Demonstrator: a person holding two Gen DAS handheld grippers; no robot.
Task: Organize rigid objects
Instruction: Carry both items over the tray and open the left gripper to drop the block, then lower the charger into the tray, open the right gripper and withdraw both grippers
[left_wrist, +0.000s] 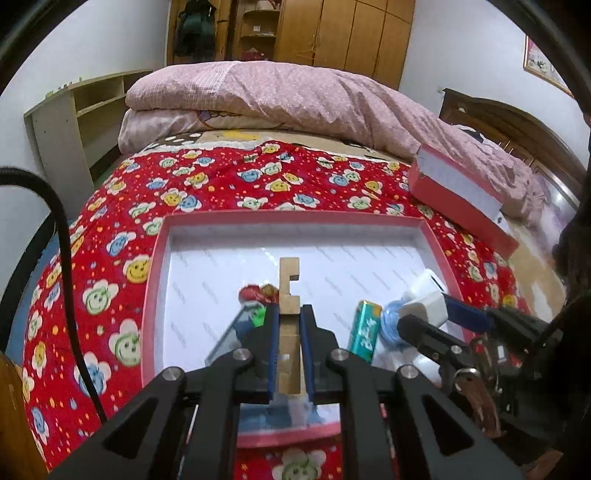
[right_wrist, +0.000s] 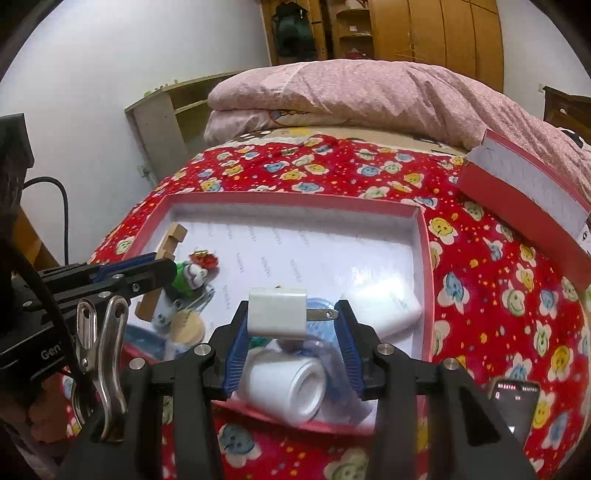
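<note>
A shallow red-rimmed white box (left_wrist: 155, 258) lies open on the bed. My left gripper (left_wrist: 290, 314) is shut on a notched wooden block (left_wrist: 288, 280) and holds it over the box; the block also shows in the right wrist view (right_wrist: 168, 243). My right gripper (right_wrist: 291, 314) is shut on a white plug adapter (right_wrist: 277, 312), its metal prongs against the right finger, above a white cup (right_wrist: 291, 384) lying on its side. The adapter also shows in the left wrist view (left_wrist: 424, 308). A green battery (left_wrist: 365, 328) lies in the box.
A toy figure with a red hat (right_wrist: 195, 269), a round wooden disc (right_wrist: 188, 326) and a blue clear item (left_wrist: 391, 321) sit in the box. A red box lid (left_wrist: 461, 195) leans on the pink quilt (left_wrist: 295, 96). A phone (right_wrist: 513, 402) lies at right.
</note>
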